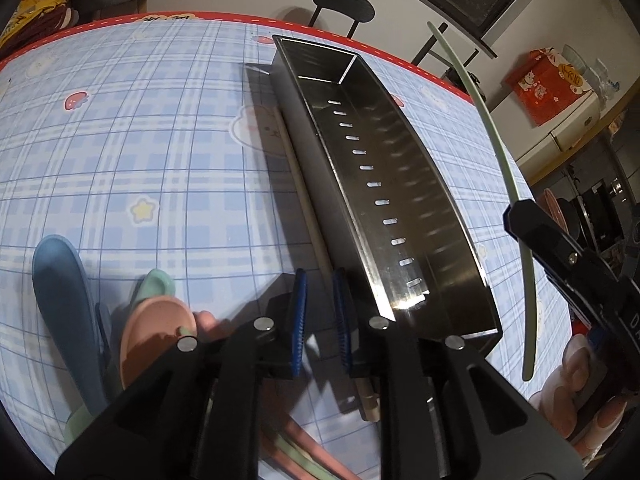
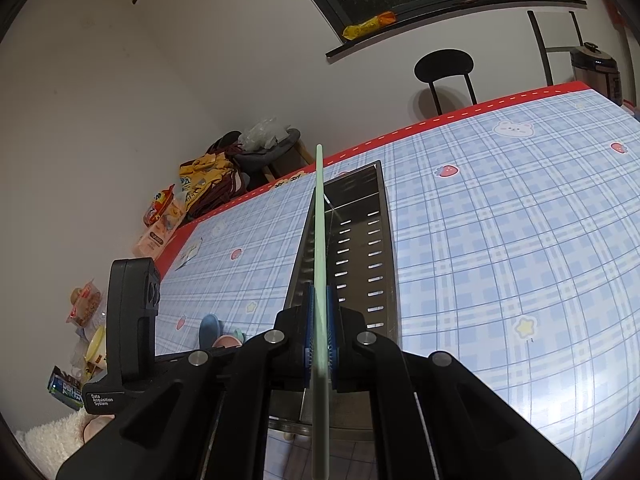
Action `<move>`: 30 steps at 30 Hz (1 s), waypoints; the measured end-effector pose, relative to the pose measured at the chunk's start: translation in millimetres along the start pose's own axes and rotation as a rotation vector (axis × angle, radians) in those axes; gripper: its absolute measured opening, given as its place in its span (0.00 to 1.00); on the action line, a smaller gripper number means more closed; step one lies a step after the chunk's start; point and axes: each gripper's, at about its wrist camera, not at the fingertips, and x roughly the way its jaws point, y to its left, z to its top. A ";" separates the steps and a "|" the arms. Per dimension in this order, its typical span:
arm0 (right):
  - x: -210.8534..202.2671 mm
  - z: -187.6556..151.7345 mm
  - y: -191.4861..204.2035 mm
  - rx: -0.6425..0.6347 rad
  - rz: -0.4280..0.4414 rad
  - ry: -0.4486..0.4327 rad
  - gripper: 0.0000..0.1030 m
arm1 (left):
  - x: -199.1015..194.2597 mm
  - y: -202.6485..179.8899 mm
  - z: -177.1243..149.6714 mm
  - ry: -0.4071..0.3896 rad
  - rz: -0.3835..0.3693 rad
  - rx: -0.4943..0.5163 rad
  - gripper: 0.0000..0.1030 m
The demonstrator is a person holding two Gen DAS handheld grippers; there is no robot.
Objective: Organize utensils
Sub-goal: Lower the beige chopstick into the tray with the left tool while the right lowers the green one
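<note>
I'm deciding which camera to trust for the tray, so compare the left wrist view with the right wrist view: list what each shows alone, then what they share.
Only the left wrist view shows the cream chopstick lying along the tray's side, with the left gripper slightly open and empty over it, and the pink spoon. Only the right wrist view shows the right gripper shut on the green chopstick, plus the snack bags past the table edge. Both show the metal tray, empty, the green chopstick, the blue spoon and the checked tablecloth.

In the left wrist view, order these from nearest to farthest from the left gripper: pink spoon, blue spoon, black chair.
1. Pink spoon, just left of the left gripper.
2. Blue spoon, farther left.
3. Black chair, beyond the table's far edge.
</note>
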 end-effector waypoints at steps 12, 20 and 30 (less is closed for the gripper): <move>-6.6 -0.1 -4.0 0.018 -0.003 -0.010 0.07 | 8.8 -21.1 3.1 0.004 0.032 0.067 0.23; -6.9 0.3 -4.1 0.021 -0.004 -0.010 0.07 | 14.8 -43.4 3.9 -0.016 0.227 0.163 0.19; -4.7 0.5 -4.8 0.020 -0.011 -0.003 0.07 | 6.0 -17.8 5.6 -0.030 0.181 0.043 0.10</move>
